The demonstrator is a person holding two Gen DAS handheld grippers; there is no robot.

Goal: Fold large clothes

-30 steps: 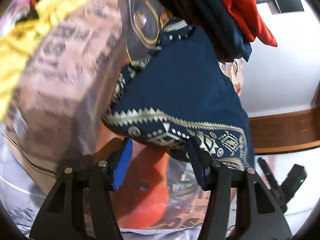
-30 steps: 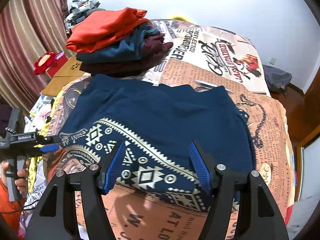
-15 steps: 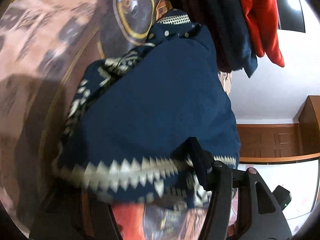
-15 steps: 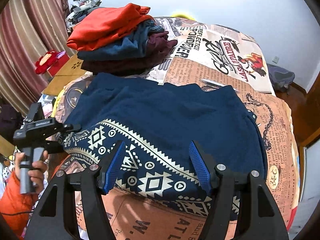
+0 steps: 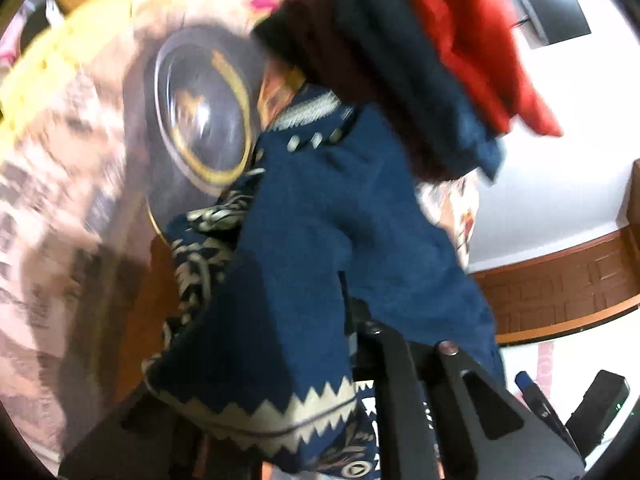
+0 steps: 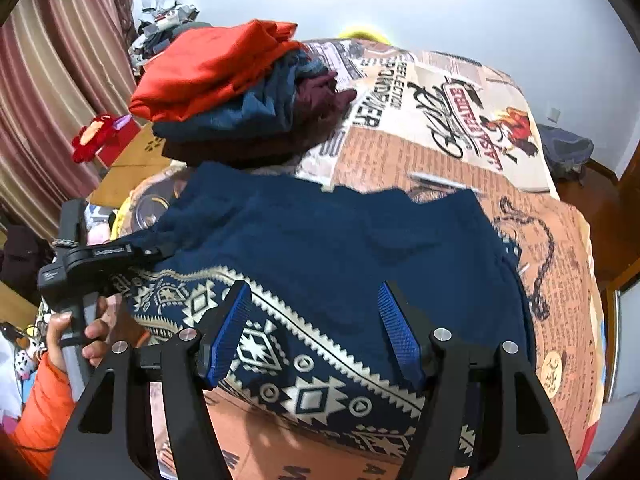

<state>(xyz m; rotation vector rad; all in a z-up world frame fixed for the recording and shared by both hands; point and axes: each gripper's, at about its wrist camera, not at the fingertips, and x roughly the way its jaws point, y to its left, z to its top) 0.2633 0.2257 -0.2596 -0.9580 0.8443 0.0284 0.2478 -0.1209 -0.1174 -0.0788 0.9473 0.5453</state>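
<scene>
Bed carries navy sweater; left gripper pinches its edge beside stacked clothes, right gripper spread, empty. Risk: lifted cloth snagging stack.

Since a second ago we note the left claw has travelled from off the bed's left edge onto the left edge of the navy patterned garment. Its fingers, spread and clear of the cloth a second ago, are now closed on that edge. In the left wrist view the patterned hem now drapes over the claw, hiding its left finger, and the cloth there has bunched up. The right claw has eased slightly forward over the hem.
</scene>
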